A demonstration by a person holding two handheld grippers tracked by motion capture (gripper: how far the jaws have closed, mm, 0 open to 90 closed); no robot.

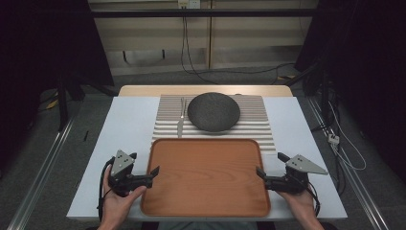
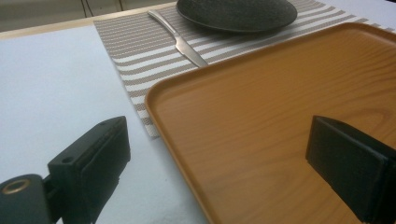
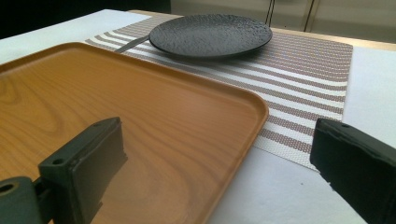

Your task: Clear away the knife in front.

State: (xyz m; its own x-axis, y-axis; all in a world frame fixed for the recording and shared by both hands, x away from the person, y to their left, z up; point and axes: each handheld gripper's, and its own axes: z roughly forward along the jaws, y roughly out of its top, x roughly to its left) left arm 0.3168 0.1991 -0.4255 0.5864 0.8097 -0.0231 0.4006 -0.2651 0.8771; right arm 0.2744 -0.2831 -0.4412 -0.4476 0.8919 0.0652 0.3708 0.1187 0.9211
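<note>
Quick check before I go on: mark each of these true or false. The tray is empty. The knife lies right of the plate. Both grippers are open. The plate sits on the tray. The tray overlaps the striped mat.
1. The tray is empty: true.
2. The knife lies right of the plate: false, in the high view it lies left of it.
3. The left gripper and right gripper are open: true, each straddles a tray edge without pressing on it.
4. The plate sits on the tray: false, it rests on the striped mat.
5. The tray overlaps the striped mat: true.
</note>
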